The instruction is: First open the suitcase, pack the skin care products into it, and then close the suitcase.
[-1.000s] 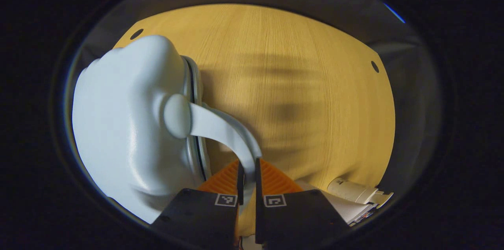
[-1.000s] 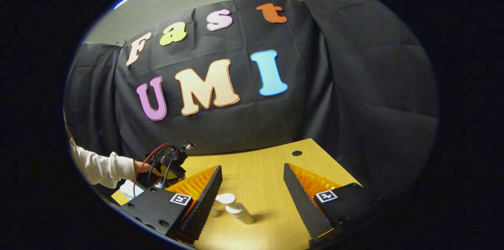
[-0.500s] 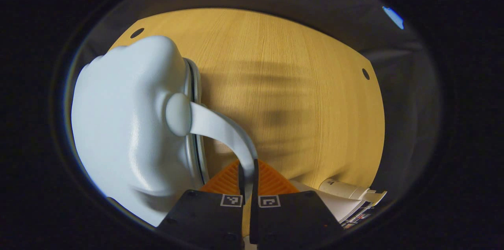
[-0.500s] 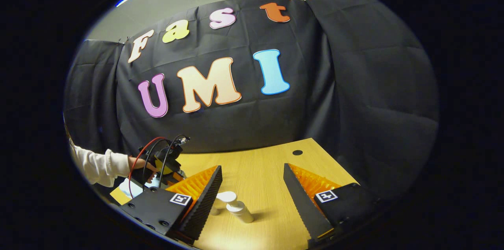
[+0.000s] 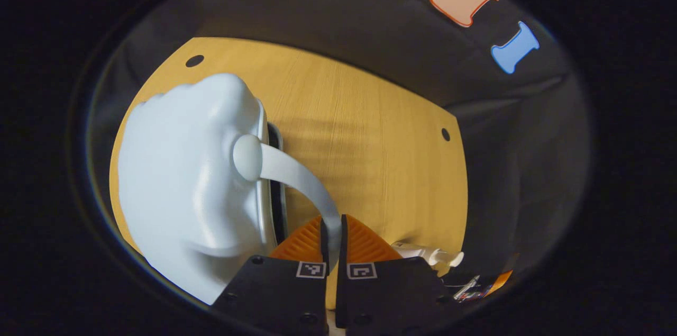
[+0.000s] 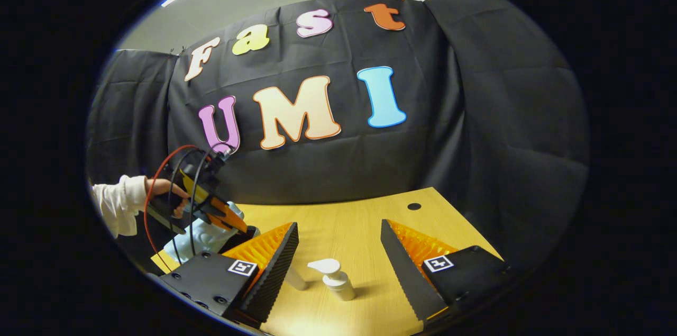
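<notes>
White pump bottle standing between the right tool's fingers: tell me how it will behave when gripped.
The white plastic pump bottle stands upright on the wooden table, narrow and topped by a wide pump head, so a sideways nudge would probably tip it. Its smooth, round body may slip or twist. It looks small and likely light.

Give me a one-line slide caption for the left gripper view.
Left gripper shut on the curved handle of the pale blue hard-shell suitcase on the wooden table.

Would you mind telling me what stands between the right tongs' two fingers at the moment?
In the right gripper view, a white pump bottle stands on the wooden table in the gap between the open right tongs, touching neither finger.
</notes>
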`<state>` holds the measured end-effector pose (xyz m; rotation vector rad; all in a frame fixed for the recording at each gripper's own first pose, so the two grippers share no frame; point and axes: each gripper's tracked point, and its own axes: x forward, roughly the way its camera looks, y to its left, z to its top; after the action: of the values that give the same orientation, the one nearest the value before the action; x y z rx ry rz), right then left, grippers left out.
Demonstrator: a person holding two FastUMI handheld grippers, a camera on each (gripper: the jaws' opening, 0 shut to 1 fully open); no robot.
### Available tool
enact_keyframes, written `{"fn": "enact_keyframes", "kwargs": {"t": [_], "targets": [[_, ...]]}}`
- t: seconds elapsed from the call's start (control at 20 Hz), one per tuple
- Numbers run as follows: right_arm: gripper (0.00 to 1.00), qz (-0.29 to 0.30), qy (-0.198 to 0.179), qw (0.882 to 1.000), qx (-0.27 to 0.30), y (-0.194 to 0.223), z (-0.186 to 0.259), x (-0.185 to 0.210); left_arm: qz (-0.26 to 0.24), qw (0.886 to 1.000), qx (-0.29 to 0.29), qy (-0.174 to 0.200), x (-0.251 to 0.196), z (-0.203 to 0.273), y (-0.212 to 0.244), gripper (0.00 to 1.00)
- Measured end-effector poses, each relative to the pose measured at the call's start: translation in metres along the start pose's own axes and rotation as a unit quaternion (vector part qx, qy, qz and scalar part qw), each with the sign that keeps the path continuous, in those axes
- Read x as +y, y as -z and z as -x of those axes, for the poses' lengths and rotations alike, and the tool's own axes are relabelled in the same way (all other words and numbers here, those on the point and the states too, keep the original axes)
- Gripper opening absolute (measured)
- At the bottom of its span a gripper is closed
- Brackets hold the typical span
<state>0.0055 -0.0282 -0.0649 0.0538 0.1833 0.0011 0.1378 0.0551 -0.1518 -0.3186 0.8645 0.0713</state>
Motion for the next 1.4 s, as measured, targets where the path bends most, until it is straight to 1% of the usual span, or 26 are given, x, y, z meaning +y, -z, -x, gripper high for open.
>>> {"fn": "enact_keyframes", "kwargs": {"t": [0.1,0.2,0.3,0.35,0.4,0.5,0.7,0.85,0.95,1.15,1.2,1.25,1.3,1.35,1.4], "targets": [[0.98,0.006,-0.004,1.0,-0.001,0.0,0.001,0.007,0.001,1.0,-0.025,0.013,0.001,0.03,-0.013,0.0],[0.98,0.008,-0.008,1.0,0.0,0.0,0.002,0.013,0.006,0.998,-0.058,0.018,0.013,0.062,-0.032,0.0],[0.98,0.006,-0.01,1.0,-0.002,-0.002,0.005,0.018,0.024,0.995,-0.089,0.025,0.029,0.094,-0.048,0.0],[0.98,0.007,-0.009,1.0,-0.004,-0.002,0.005,0.019,0.035,0.994,-0.101,0.029,0.039,0.11,-0.053,0.03],[0.98,0.009,-0.008,1.0,-0.005,-0.004,0.005,0.021,0.043,0.992,-0.113,0.029,0.05,0.124,-0.06,0.0],[0.98,0.014,-0.007,1.0,-0.005,-0.006,0.006,0.023,0.052,0.989,-0.138,0.019,0.079,0.154,-0.074,0.0],[0.98,0.008,-0.008,1.0,-0.009,-0.01,0.006,0.034,0.061,0.98,-0.189,-0.02,0.145,0.206,-0.092,0.0],[0.98,0.012,-0.009,1.0,-0.007,-0.008,0.004,0.043,0.068,0.974,-0.21,-0.044,0.186,0.224,-0.088,0.0],[0.98,0.004,-0.015,1.0,-0.007,-0.009,0.003,0.052,0.067,0.972,-0.216,-0.058,0.209,0.229,-0.085,0.0],[0.98,-0.003,-0.008,1.0,-0.008,-0.008,0.003,0.06,0.059,0.966,-0.227,-0.11,0.269,0.24,-0.082,0.0],[0.96,-0.001,-0.005,1.0,-0.008,-0.007,0.003,0.062,0.059,0.965,-0.227,-0.118,0.284,0.241,-0.08,0.0],[0.98,0.0,-0.001,1.0,-0.006,-0.006,0.005,0.063,0.058,0.965,-0.226,-0.123,0.299,0.24,-0.075,0.0],[0.96,0.002,0.001,1.0,-0.005,-0.005,0.006,0.064,0.058,0.964,-0.227,-0.13,0.317,0.238,-0.072,0.0],[0.98,0.003,0.004,1.0,-0.004,-0.004,0.006,0.065,0.06,0.963,-0.228,-0.132,0.331,0.237,-0.07,0.0],[0.98,0.001,0.006,1.0,-0.004,-0.004,0.006,0.067,0.067,0.962,-0.231,-0.126,0.343,0.234,-0.066,0.0]]}}
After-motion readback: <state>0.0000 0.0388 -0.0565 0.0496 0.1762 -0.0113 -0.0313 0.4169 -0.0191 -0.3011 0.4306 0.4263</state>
